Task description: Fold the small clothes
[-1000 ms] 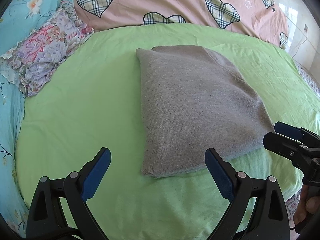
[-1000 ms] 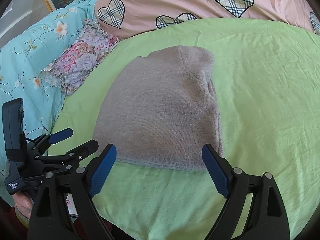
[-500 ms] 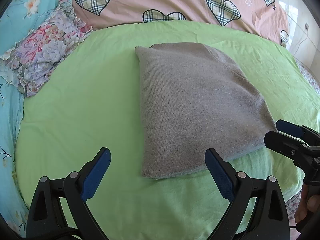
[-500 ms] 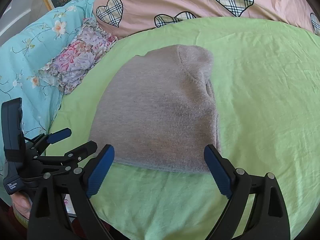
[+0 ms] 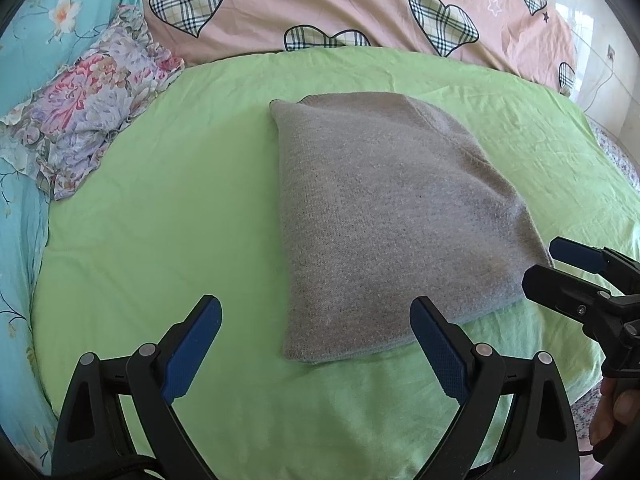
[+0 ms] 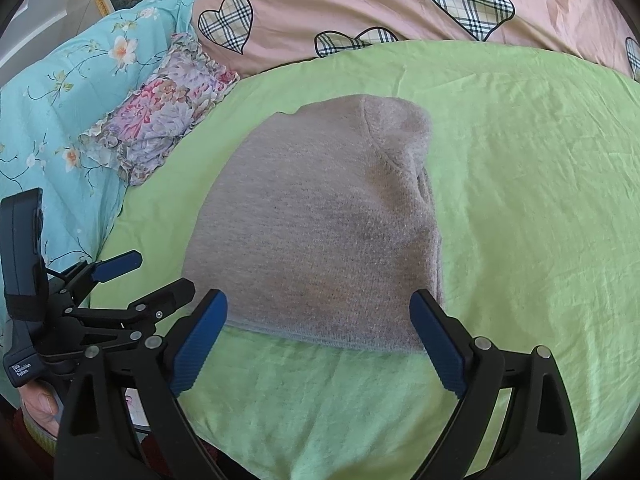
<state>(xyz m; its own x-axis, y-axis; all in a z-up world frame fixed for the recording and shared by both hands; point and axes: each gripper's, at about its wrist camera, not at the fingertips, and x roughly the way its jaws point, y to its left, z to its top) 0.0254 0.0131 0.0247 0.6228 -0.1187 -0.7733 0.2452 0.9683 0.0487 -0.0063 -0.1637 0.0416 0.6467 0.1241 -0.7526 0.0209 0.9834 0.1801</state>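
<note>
A grey knit garment (image 5: 392,216) lies folded into a compact rectangle on the green sheet (image 5: 168,232); it also shows in the right wrist view (image 6: 320,232). My left gripper (image 5: 316,332) is open and empty, hovering just short of the garment's near left corner. My right gripper (image 6: 318,328) is open and empty, above the garment's near edge. Each gripper shows in the other's view: the right one (image 5: 560,264) by the garment's right corner, the left one (image 6: 148,276) at its left corner.
A floral cushion (image 5: 92,100) lies at the left of the sheet. A pink duvet with plaid hearts (image 5: 360,4) runs along the far side. A turquoise floral cover (image 6: 60,100) lies left. The bed's edge is near, under the grippers.
Both grippers have drawn back slightly towards me and stay open. The garment lies unmoved.
</note>
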